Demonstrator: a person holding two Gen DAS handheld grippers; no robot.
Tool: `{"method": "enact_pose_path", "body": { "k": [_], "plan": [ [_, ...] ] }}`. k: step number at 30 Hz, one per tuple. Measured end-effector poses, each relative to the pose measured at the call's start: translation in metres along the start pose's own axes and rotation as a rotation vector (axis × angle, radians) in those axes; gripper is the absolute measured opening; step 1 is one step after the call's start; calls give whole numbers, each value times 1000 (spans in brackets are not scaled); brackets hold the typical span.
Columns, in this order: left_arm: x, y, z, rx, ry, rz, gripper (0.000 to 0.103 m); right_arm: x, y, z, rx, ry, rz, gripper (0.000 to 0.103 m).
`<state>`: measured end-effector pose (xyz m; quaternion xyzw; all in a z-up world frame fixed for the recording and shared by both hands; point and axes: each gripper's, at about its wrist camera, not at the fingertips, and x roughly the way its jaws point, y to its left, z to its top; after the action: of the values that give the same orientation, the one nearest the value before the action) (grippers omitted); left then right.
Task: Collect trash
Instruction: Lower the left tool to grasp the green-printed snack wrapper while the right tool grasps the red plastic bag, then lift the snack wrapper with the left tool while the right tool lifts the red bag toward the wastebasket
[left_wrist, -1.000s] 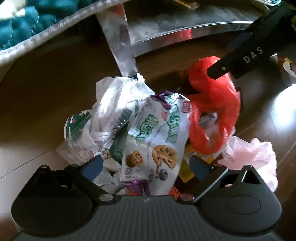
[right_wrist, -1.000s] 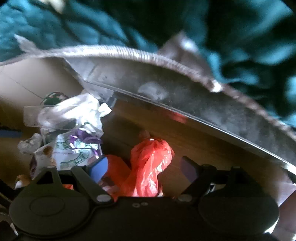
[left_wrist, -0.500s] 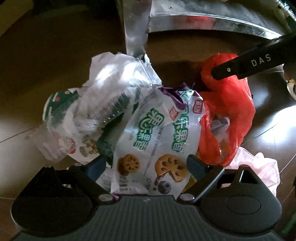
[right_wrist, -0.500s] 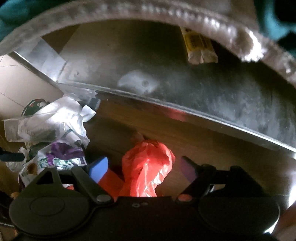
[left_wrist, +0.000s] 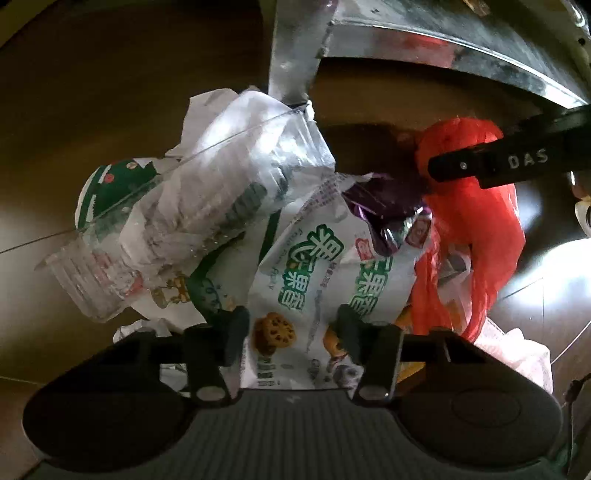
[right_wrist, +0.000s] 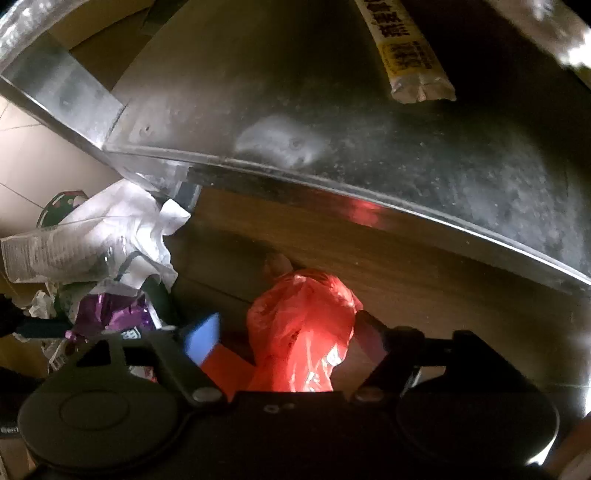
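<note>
Dark wooden floor (left_wrist: 110, 110): left gripper (left_wrist: 291, 328) closing around white-green crinkled snack packet (left_wrist: 314, 280), right gripper (right_wrist: 288, 339) closing around red plastic bag (right_wrist: 303, 332).

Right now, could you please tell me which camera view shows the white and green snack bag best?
The left wrist view: the snack bag lies front and centre with its print readable, between the closing left gripper. The right wrist view shows only its purple torn top at the left edge.
</note>
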<state>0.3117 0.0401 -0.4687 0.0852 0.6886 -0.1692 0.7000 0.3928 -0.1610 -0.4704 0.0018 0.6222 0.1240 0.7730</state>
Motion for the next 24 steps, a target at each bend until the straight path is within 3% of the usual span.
{"method": "enact_pose_path", "body": {
  "k": [1, 7, 10, 14, 24],
  "plan": [
    [0, 1, 1, 0, -1, 0, 46, 1, 0, 0, -3, 6, -7, 47],
    [-5, 5, 3, 5, -7, -8, 35, 0, 3, -1, -23, 7, -10, 47],
    [-13, 7, 0, -8, -7, -13, 27, -6, 4, -3, -19, 3, -13, 31],
    [-32, 13, -4, -21, -6, -24, 20, -22, 6, -8, -41, -12, -23, 28],
    [-103, 11, -10, 16, -87, -4, 19, -107, 17, -27, -93, -127, 9, 23]
  ]
}}
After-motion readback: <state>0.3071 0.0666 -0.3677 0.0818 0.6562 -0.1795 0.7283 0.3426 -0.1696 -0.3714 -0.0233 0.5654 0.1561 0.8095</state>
